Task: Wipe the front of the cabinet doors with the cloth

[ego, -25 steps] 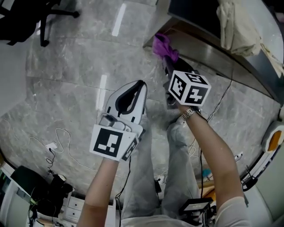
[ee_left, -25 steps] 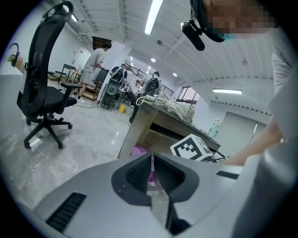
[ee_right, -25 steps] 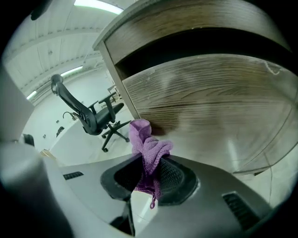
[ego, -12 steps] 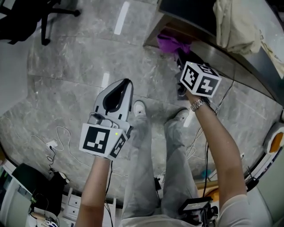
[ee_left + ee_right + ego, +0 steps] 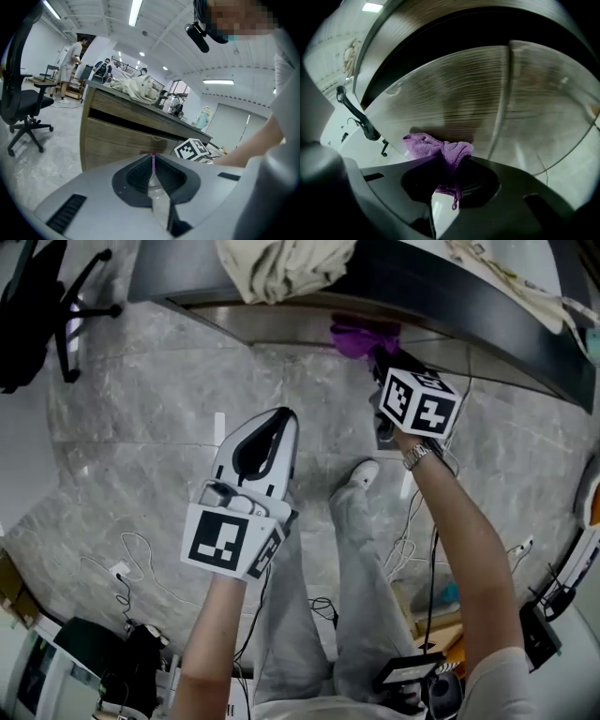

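Note:
My right gripper is shut on a purple cloth and holds it against the wooden cabinet door front under the dark counter edge. In the right gripper view the purple cloth bunches out of the jaws and touches the wood-grain door; a vertical seam between doors runs just to its right. My left gripper hangs over the floor away from the cabinet, shut with nothing in it. The left gripper view shows the cabinet from the side beyond the gripper.
A beige cloth heap lies on the countertop above the doors. An office chair stands at the left on the grey stone floor. Cables and equipment lie near the person's feet. People stand far off in the left gripper view.
The head view has swung so that the cabinet front now runs across the top. The cloth in the right gripper stays pressed on the door and has shifted slightly along it. The left gripper has barely moved.

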### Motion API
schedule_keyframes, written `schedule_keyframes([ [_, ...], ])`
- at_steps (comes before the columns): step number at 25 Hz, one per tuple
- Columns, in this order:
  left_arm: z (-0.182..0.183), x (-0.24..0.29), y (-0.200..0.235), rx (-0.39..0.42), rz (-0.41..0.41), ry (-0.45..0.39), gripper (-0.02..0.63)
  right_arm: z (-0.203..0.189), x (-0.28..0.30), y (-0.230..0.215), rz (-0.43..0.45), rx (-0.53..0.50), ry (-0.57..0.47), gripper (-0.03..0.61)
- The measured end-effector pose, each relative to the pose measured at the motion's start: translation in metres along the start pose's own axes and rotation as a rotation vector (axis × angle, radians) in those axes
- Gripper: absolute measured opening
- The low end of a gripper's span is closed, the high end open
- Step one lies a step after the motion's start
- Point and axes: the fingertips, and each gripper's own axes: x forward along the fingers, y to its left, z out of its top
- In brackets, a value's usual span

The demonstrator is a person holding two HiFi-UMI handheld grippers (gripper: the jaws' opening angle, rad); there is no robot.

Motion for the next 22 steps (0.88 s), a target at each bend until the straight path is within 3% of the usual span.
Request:
schedule_keyframes([
  [7, -0.022, 0.055, -0.091, 0.048, -0.081, 0.072, 0.021, -0.002, -0.052, -0.142, -0.125, 0.084, -0.03, 0.091],
  [15, -0.029, 0.12, -0.174, 0.101, -0.165, 0.112, 0.021, -0.013, -0.086, -0.24, -0.156, 0.103, -0.034, 0.091],
  [22, -0.041, 0.167, -0.241, 0.123, -0.219, 0.133, 0.021, -0.022, -0.127, -0.35, -0.267, 0.178, -0.054, 0.091],
])
